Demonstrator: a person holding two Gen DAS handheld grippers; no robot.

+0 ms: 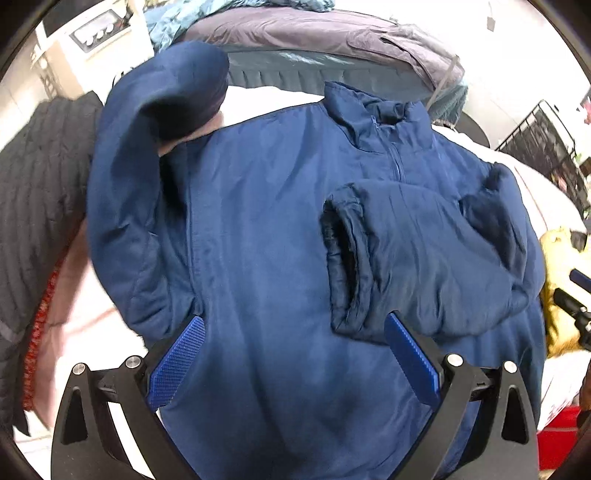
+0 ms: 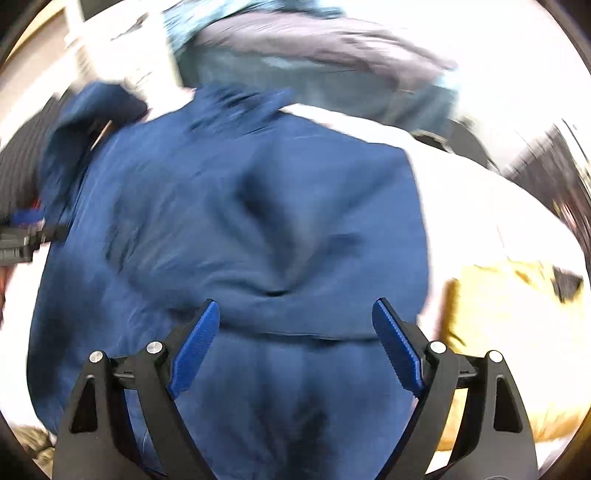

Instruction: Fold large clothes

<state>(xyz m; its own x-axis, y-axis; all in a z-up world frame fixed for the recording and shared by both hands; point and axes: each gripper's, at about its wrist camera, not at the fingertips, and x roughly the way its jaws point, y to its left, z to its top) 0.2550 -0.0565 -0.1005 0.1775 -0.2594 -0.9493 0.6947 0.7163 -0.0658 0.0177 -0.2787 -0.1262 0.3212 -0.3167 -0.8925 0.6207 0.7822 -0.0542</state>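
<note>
A large dark blue zip-up jacket (image 1: 266,229) lies front up on a white bed (image 1: 258,96), its collar (image 1: 380,110) at the far end. One sleeve is folded across the chest, its cuff (image 1: 343,258) near the middle. The other sleeve (image 1: 177,96) curls upward at the far left. My left gripper (image 1: 295,325) hangs open just above the jacket's lower front, with nothing between its blue pads (image 1: 181,354). In the blurred right wrist view my right gripper (image 2: 295,306) stands open over the folded sleeve (image 2: 295,236), pads clear of the cloth.
A grey-purple jacket (image 1: 314,33) and teal clothes (image 1: 166,26) are piled at the bed's far end. A black quilted garment (image 1: 40,155) lies at the left and a yellow garment (image 2: 509,317) at the right. A black wire rack (image 1: 546,140) stands far right, something red (image 1: 557,439) near right.
</note>
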